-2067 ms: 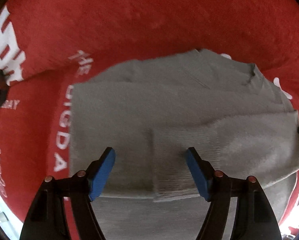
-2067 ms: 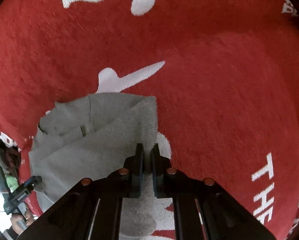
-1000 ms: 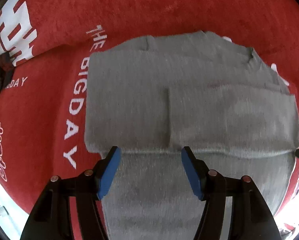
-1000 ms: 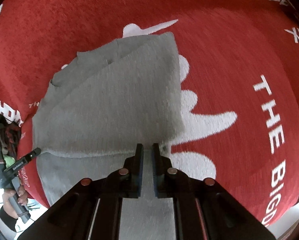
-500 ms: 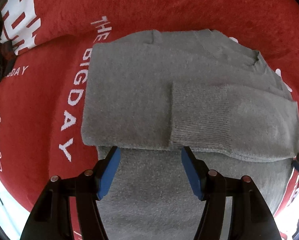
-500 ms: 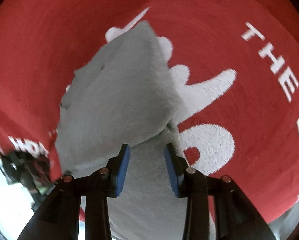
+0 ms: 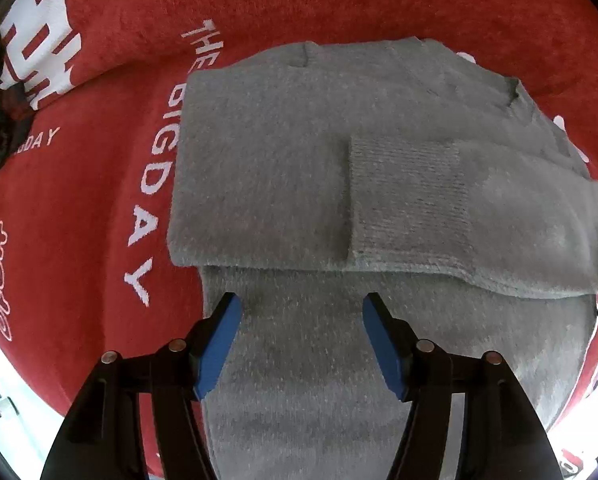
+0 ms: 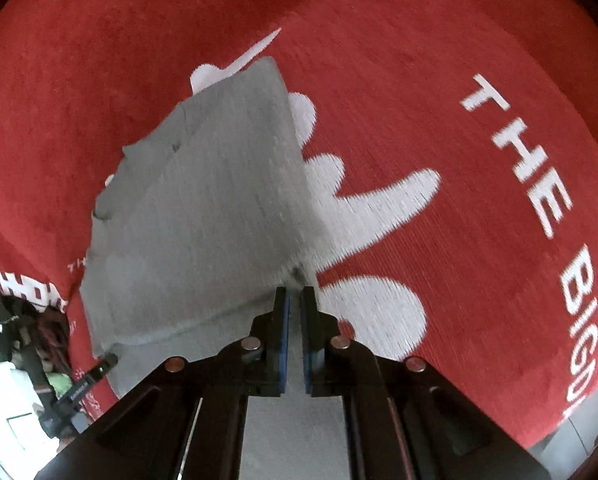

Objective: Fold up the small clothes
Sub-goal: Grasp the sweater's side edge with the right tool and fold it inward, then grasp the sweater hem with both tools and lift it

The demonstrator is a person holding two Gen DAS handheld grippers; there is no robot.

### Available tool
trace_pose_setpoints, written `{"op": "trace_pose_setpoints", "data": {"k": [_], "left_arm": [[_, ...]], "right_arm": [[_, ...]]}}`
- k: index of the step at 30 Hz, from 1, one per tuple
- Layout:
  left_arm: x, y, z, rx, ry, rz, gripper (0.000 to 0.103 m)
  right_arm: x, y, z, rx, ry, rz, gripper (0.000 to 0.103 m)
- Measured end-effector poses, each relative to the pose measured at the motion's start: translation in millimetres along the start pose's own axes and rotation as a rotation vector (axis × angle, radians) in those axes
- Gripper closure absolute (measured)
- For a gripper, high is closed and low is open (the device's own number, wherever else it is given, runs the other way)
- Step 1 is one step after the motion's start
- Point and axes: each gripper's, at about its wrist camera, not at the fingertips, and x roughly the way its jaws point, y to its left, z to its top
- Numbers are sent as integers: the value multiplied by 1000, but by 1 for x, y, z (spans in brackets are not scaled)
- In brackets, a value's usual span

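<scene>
Grey knit garment (image 7: 283, 168) lies on the red printed cloth (image 7: 99, 208) covering the bench, roughly centred, white lettering running off at 9 o'clock of it. Already partly folded — the upper half is doubled over, its folded edge running across the piece, and a ribbed cuff (image 7: 403, 196) of one sleeve is tucked across the top toward 3 o'clock. A single flat layer sticks out below the fold, toward 6 o'clock.

Left gripper (image 7: 301, 344) hovers over that lower layer, jaws apart, nothing between the blue pads, grasping nothing.

Right gripper (image 8: 293, 344) is clenched at the garment's near right corner, at 6 o'clock in its own view; the picture is blurred, so whether cloth is pinched — cannot tell.

Judgement: about halfway. The lower layer likely needs one more fold up, then squaring of the edges.
</scene>
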Motion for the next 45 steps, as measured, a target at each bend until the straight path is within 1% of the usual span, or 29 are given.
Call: {"op": "trace_pose_setpoints", "data": {"k": [5, 9, 10, 11, 12, 13, 14, 15, 16, 17, 19, 21, 23, 25, 27, 29, 34, 37, 38, 40, 41, 42, 45], "left_arm": [[-8, -5, -8, 19, 5, -7, 38], [-12, -11, -10, 36, 8, -14, 38], [-1, -13, 6, 42, 10, -15, 38], [-1, -14, 6, 48, 10, -16, 38], [-1, -16, 6, 55, 12, -17, 38], [-2, -18, 7, 60, 14, -16, 38], [-1, -19, 6, 67, 18, -15, 38], [-1, -20, 6, 71, 24, -17, 38], [3, -17, 1, 73, 31, -18, 35], [3, -19, -1, 74, 33, -13, 20], [-4, -25, -4, 73, -2, -14, 11], [-6, -28, -7, 79, -13, -26, 11], [-9, -31, -8, 79, -15, -32, 0], [-11, -36, -13, 76, -23, -36, 0], [-12, -38, -19, 63, -26, -31, 0], [-15, -43, -23, 40, -18, -27, 0], [-6, -37, -47, -40, 33, -31, 0], [-5, -32, -66, -79, 43, -16, 0], [-3, -30, -73, -84, 60, -17, 0], [2, -26, -86, -92, 103, -56, 0], [3, -24, -92, -95, 114, -68, 0], [3, -22, -98, -95, 123, -79, 0], [4, -14, -116, -86, 140, -89, 0]], "right_arm": [[-10, 11, -10, -52, 18, 3, 96], [-9, 23, -18, -91, 45, 15, 96], [-8, 26, -19, -99, 52, 16, 95], [-7, 28, -21, -105, 57, 18, 95], [-6, 31, -22, -111, 62, 23, 92], [-5, 33, -23, -116, 66, 26, 84], [-4, 36, -24, -122, 70, 29, 78], [-3, 37, -25, -125, 70, 30, 68], [-2, 40, -26, -132, 70, 34, 64], [-2, 42, -26, -138, 73, 37, 64], [0, 46, -27, -152, 84, 43, 64], [0, 48, -27, -165, 93, 48, 64], [-1, 49, -28, -173, 100, 54, 62], [-1, 49, -27, -182, 116, 69, 54], [-1, 48, -28, -190, 131, 85, 48], [0, 46, -28, -207, 157, 116, 47], [3, 36, -33, -245, 219, 167, 47], [6, 25, -41, -259, 259, 200, 47], [7, 23, -44, -265, 270, 206, 47], [8, 14, -53, -278, 292, 207, 47], [7, 11, -57, -281, 301, 209, 47], [6, 6, -63, -289, 329, 193, 47], [3, -7, -82, -298, 369, 197, 47]]}}
